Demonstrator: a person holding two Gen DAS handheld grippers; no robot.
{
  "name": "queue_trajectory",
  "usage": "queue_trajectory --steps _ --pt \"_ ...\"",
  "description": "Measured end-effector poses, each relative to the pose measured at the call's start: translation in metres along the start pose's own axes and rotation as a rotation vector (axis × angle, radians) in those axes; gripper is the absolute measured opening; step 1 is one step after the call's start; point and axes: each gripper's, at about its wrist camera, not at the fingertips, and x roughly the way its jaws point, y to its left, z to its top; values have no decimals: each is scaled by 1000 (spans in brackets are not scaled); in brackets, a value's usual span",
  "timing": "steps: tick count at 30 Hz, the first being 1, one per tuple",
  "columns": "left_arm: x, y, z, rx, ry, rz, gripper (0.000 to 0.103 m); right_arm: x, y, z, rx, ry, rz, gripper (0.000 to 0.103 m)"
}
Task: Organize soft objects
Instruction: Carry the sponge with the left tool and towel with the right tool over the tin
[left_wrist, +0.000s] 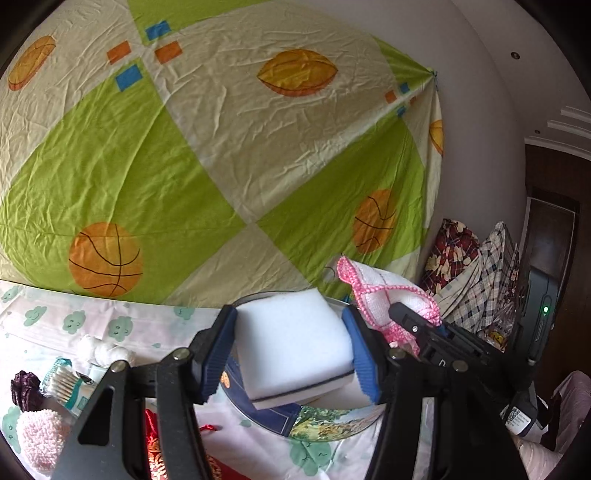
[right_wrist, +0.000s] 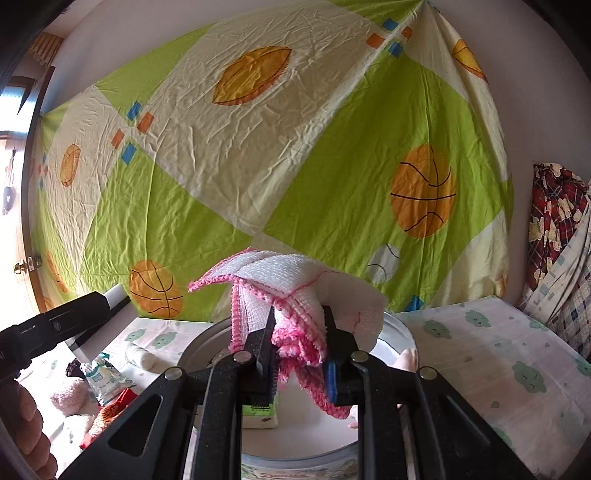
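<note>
My left gripper (left_wrist: 290, 350) is shut on a white sponge (left_wrist: 291, 339) with a dark stripe near its base, held above a round tin (left_wrist: 325, 424). My right gripper (right_wrist: 299, 347) is shut on a white cloth with pink crochet edging (right_wrist: 291, 288), held above the same round tin (right_wrist: 207, 347). The cloth also shows in the left wrist view (left_wrist: 384, 291), to the right of the sponge. The sponge's end (right_wrist: 107, 321) shows at the left of the right wrist view. Inside the tin lie a small green-and-white pack (right_wrist: 258, 413) and a pale pink soft item (right_wrist: 408, 360).
On the cloud-print sheet (left_wrist: 122, 325) left of the tin lie cotton balls (left_wrist: 99, 349), a pack of cotton swabs (left_wrist: 62, 384), a pink fluffy item (left_wrist: 40, 439), a dark purple item (left_wrist: 24, 389) and red fabric (left_wrist: 155, 443). A ball-print sheet (left_wrist: 221, 147) hangs behind. Folded plaid fabrics (left_wrist: 476, 269) are piled at the right.
</note>
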Motion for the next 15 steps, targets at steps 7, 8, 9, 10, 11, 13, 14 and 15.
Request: queue_trajectory --steps 7,8,9,10,11,13,14,15 --pt "28 -19 2 14 19 -5 59 7 -28 2 9 11 -45 21" --pt "32 -22 2 17 22 -1 59 8 -32 2 15 14 -49 21" --pt "36 -25 1 21 27 1 59 10 -35 2 22 17 -52 21" --pt "41 -28 1 24 32 4 59 11 -39 3 28 19 -55 21" --pt "45 -30 0 25 36 6 59 13 -41 3 30 21 -60 21" --pt "55 -35 -1 22 47 6 59 15 -46 3 25 25 -74 21" --pt "59 -36 -2 19 53 3 59 17 -48 3 25 28 -79 21" --pt "63 -38 -3 16 58 2 59 19 -50 3 27 32 -83 21"
